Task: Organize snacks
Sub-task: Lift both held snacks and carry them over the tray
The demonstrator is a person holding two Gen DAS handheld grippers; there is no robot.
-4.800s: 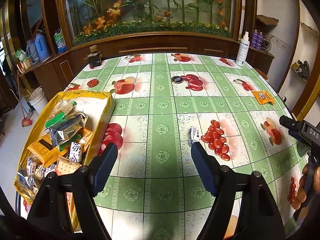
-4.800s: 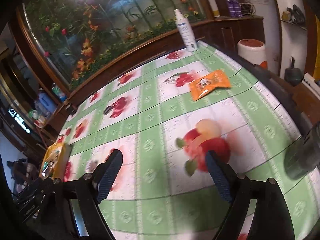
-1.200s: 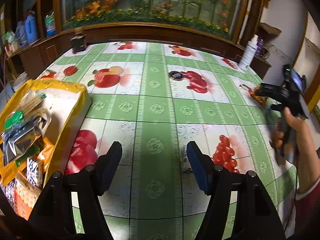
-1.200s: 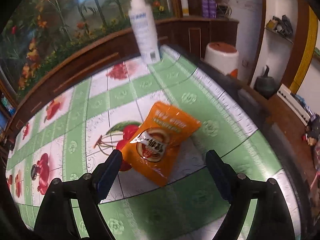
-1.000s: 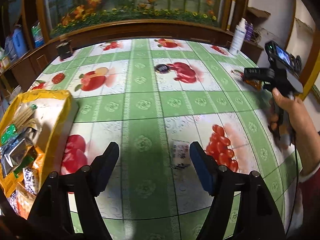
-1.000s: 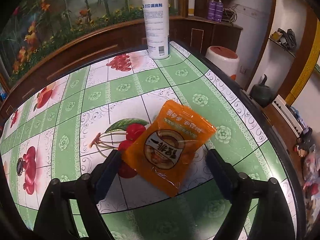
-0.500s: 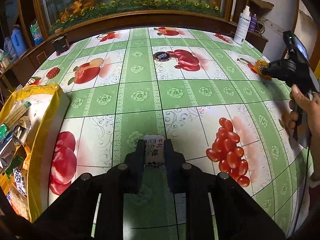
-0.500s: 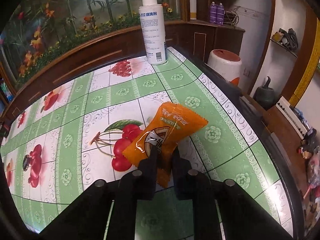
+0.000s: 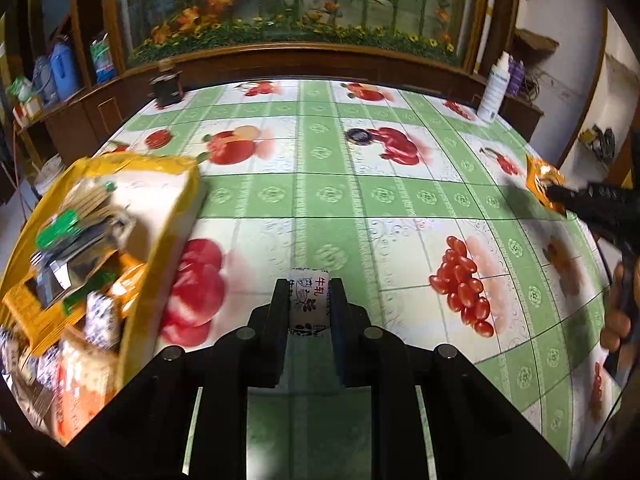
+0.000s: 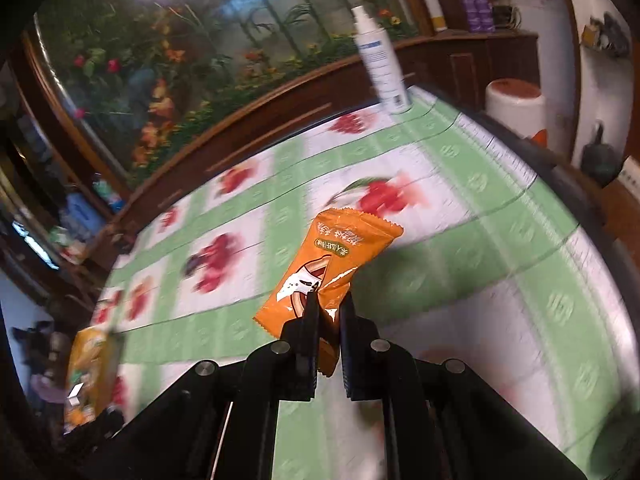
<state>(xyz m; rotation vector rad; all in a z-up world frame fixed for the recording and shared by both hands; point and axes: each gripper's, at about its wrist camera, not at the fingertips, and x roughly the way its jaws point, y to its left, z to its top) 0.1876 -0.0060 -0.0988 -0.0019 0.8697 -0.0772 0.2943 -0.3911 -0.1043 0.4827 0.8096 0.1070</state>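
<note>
Yellow snack bag (image 9: 100,168): stands open at the left edge of the table, its mouth facing up. It holds mixed packets: green, silver, orange, and blue-and-white patterned wrappers. In the right wrist view the same bag appears blurred at the far left.
Tablecloth (image 9: 360,192): green-and-white checks with printed fruit, covering the whole table.
Dark jar (image 9: 166,88): at the far left corner of the table, near the wooden ledge.
Left gripper (image 9: 309,300): claw narrow, both pads pressed against the sides of a small white candy.
Small white candy (image 9: 309,298): clamped between the left pads, red characters and dark print on its wrapper; it sits over a green stripe, well apart from the yellow snack bag. Contact with the cloth cannot be told.
Small round dark item (image 9: 357,135): lies on the cloth near the middle far side, beside a printed red fruit.
White spray bottle (image 10: 382,62): upright at the far right corner of the table.
Right gripper (image 10: 329,310): claw nearly shut, pinching the lower end of an orange snack packet.
Orange snack packet (image 10: 332,256): held between the right pads, its free end raised and tilted above the cloth, near the table's right edge.
Right hand (image 9: 616,320): grips the right gripper's handle at the frame's right edge.
</note>
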